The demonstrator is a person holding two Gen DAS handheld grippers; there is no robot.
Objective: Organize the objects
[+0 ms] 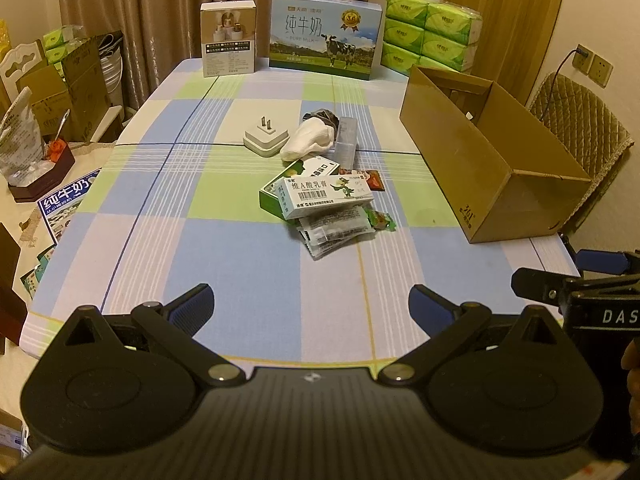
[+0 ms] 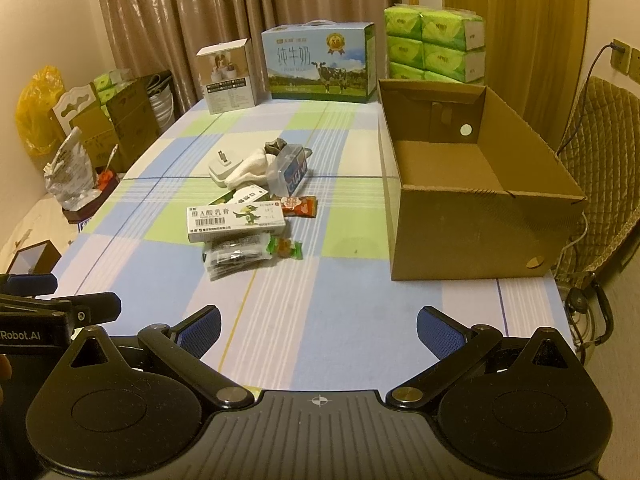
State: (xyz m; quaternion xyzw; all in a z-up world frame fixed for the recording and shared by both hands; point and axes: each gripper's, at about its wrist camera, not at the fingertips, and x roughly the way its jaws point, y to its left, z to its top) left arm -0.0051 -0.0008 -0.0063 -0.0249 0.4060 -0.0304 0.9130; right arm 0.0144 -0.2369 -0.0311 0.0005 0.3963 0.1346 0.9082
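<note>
A small heap lies mid-table on the checked cloth (image 1: 240, 280): a white charger plug (image 1: 265, 141), a white rolled cloth (image 1: 307, 141), a clear plastic case (image 1: 346, 140), a green box (image 1: 280, 184) under a white ointment box (image 1: 328, 196), a red snack packet (image 1: 374, 180), a green candy (image 1: 382, 220) and grey sachets (image 1: 336, 234). An open cardboard box (image 2: 468, 232) stands at the right, with nothing visible inside. My left gripper (image 1: 311, 294) and right gripper (image 2: 319, 316) hover over the near table edge, both open with nothing between the fingers, well short of the heap.
At the far edge stand a white product box (image 1: 229, 40), a milk carton (image 1: 322, 38) and stacked green tissue packs (image 1: 432, 36). A quilted chair (image 1: 580, 128) sits behind the cardboard box. Boxes and bags (image 1: 80, 80) crowd the left side.
</note>
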